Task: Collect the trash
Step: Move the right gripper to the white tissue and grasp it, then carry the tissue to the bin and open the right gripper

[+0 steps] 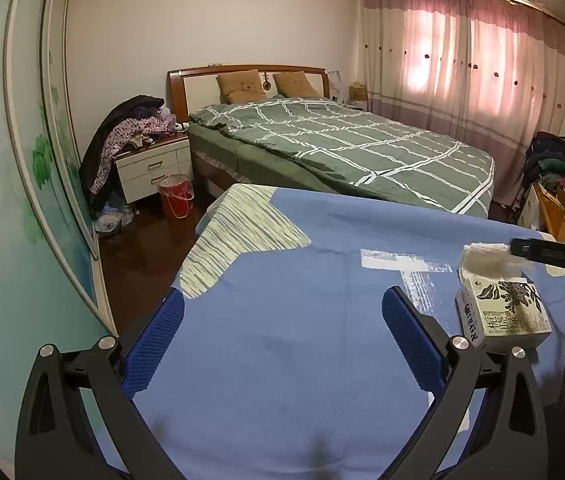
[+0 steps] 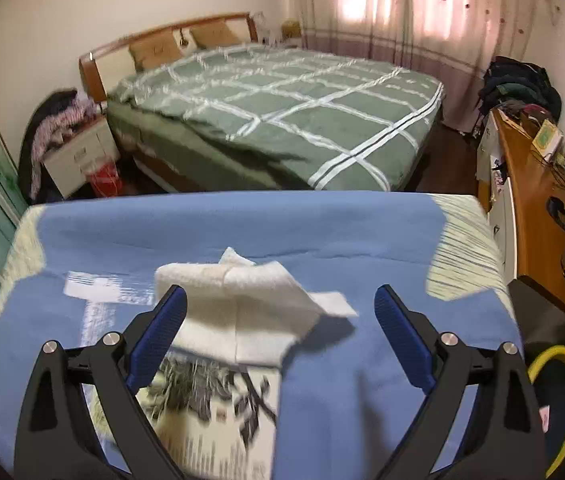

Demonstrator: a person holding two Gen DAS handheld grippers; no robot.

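Tissue, white and rumpled, sticks up out of the top of a tissue box that sits on the blue-covered worktop, toward its right side in the left wrist view. The box carries a dark flower print and lettering on a pale ground.

The right tongs hang over that box with their blue pads spread wide; the tissue lies between them, just touching or just behind the left pad, and nothing is gripped. In the left wrist view the tip of these tongs reaches the tissue from the right. The left tongs are likewise spread wide and hold nothing, poised over bare blue cloth with the box just to their right.

The cloth has pale striped patches at its far corners and a white patch near the box. Beyond the worktop stands a bed with a green checked quilt and two tan pillows. Left of it, a white nightstand is heaped with clothes, and a red bucket stands on the dark floor in front of it; its contents cannot be made out. A wooden desk cluttered with small items runs along the right, and pink curtains cover the window.
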